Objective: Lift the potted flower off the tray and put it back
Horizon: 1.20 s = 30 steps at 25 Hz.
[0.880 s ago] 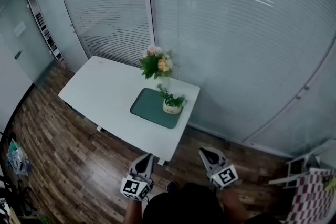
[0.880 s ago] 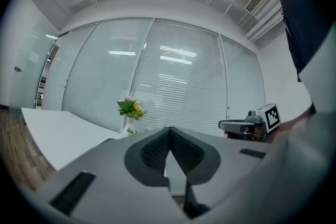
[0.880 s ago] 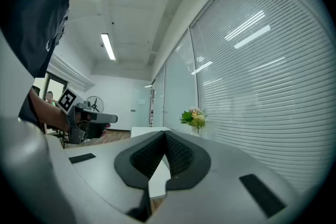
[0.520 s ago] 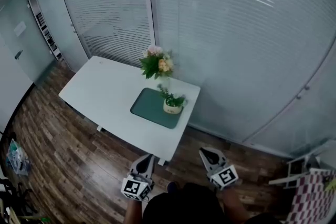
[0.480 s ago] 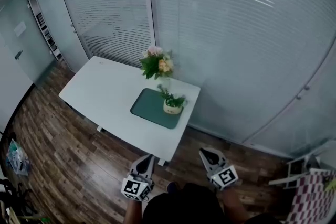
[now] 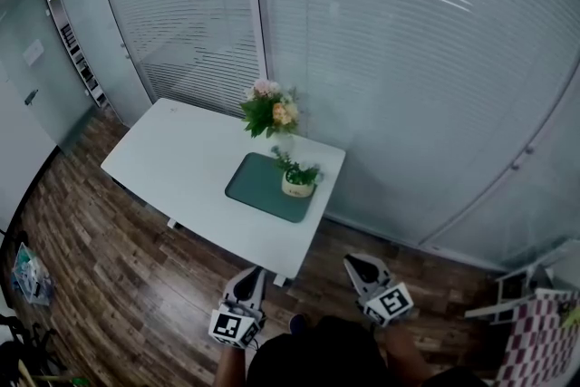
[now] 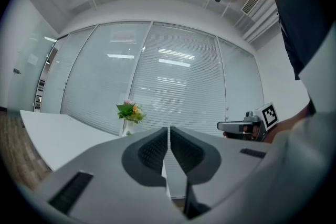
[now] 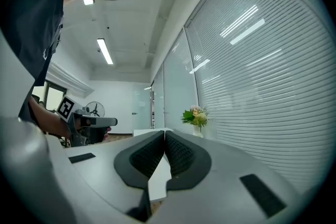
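**Two grippers clenched, pot sits on tray**

Both tools are close to our body, low in the head view. They hang over the wood floor (image 6: 109, 258), short of the white table (image 6: 177, 160).

- **Left gripper (image 6: 255, 271):** jaws pressed together, pads meeting, nothing between them.
- **Right gripper (image 6: 355, 261):** same, jaws closed flat on each other, empty.

Both point roughly level toward the table. Each one shows off to the side in the other's gripper view, and they are well apart.

Next out is the table top. The dark green tray (image 6: 256, 187) lies flat on it, near the right end. The potted flower (image 6: 298, 180) stands upright on the tray's right side, toward the far edge. It is a small pale pot with green leaves. We touch neither pot nor tray, and both are well apart from the grippers.

Just behind the tray, at the table's far edge, a vase of pink and orange flowers (image 6: 271, 112) stands upright. It is on the table top, off the tray.

Behind that we see a glass wall with blinds (image 6: 408, 59).
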Each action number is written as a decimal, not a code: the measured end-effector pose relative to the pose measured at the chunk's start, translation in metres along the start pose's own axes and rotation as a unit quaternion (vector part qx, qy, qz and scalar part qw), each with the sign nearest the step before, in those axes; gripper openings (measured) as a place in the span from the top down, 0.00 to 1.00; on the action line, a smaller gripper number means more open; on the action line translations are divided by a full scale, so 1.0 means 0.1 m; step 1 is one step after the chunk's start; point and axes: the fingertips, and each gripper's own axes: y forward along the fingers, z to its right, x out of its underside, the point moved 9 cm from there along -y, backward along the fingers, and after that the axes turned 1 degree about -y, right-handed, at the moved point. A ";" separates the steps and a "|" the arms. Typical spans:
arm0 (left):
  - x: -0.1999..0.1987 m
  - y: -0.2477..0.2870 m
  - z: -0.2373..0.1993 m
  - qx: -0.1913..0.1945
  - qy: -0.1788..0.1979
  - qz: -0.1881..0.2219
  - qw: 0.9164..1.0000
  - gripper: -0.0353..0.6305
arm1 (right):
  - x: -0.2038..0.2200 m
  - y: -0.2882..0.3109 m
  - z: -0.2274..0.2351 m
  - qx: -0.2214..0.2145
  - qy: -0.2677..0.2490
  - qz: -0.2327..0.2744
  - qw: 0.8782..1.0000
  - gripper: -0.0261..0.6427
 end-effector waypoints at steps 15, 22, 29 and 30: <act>0.02 -0.01 -0.04 0.005 0.010 -0.001 1.000 0.57 | 0.02 0.00 -0.04 0.000 -0.007 0.021 1.000 0.48; 0.02 -0.03 -0.09 -0.011 0.014 0.000 1.000 0.53 | 0.04 -0.01 -0.02 0.008 0.004 0.019 1.000 0.43; 0.03 -0.01 -0.12 -0.003 0.010 0.002 1.000 0.53 | 0.02 0.03 -0.02 0.013 0.008 0.027 1.000 0.43; 0.04 -0.01 -0.12 0.000 0.007 0.002 1.000 0.53 | 0.03 0.04 -0.03 0.012 0.009 0.025 1.000 0.43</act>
